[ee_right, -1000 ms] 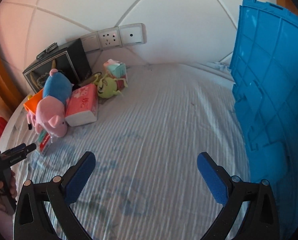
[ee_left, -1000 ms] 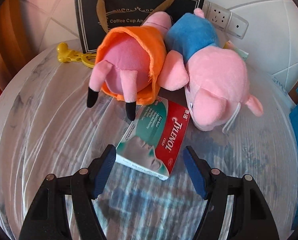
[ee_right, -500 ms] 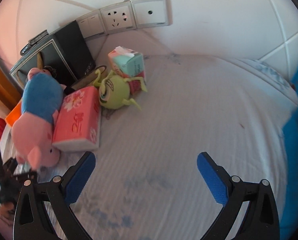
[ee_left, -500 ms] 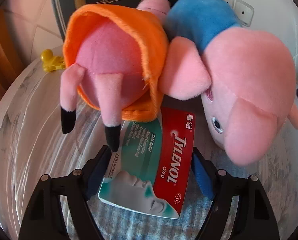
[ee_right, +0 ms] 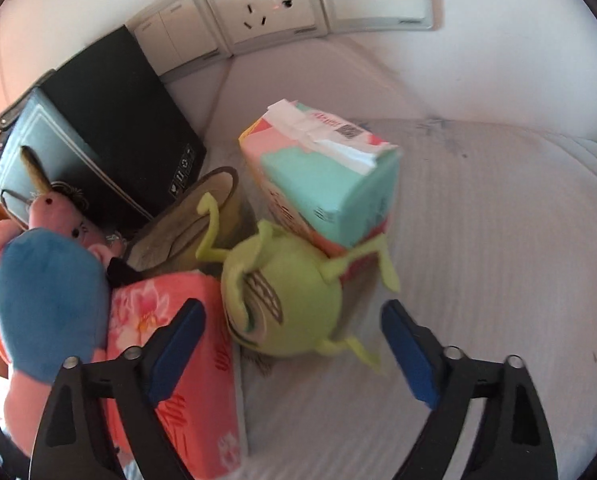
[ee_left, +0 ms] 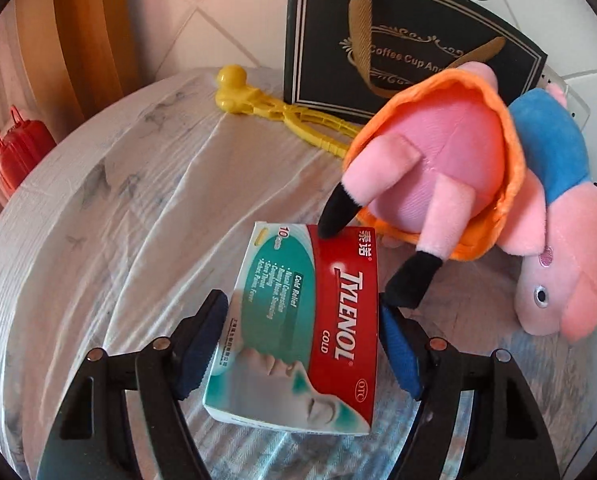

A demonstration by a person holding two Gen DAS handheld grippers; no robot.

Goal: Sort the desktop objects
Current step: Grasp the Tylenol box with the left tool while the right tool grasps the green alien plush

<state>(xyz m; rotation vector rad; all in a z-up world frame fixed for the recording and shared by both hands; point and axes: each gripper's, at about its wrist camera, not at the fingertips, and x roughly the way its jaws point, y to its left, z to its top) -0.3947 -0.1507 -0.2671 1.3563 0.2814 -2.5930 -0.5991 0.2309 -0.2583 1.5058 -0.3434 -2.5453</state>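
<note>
We see our left gripper (ee_left: 302,334) pitched steeply down at the table, its blue-padded jaws closing on the red, green and white cardboard Tylenol Cold medicine box (ee_left: 304,320), which sits between them; the pads lie against its long sides, so it looks pinched. A black foot of the pink plush pig in the orange dress (ee_left: 438,160) rests on the box's far end, and the pink plush pig in the blue shirt (ee_left: 554,216) lies touching it on the right. Our right gripper (ee_right: 294,354) also tilts down, jaws spread but closing, with the green one-eyed plush monster (ee_right: 282,308) just ahead, between the pads, which are not pressing it. The pink flowered tissue pack (ee_right: 178,360) lies under its left finger, and a teal and pink tissue pack (ee_right: 330,184) stands behind the monster. The surface is a white striped cloth (ee_left: 138,200) with bluish smudges. At the back stand a black gift bag with gold lettering (ee_left: 398,40), a yellow plastic clip tool (ee_left: 278,112), and white wall sockets (ee_right: 266,4) on a pale tiled wall.
</note>
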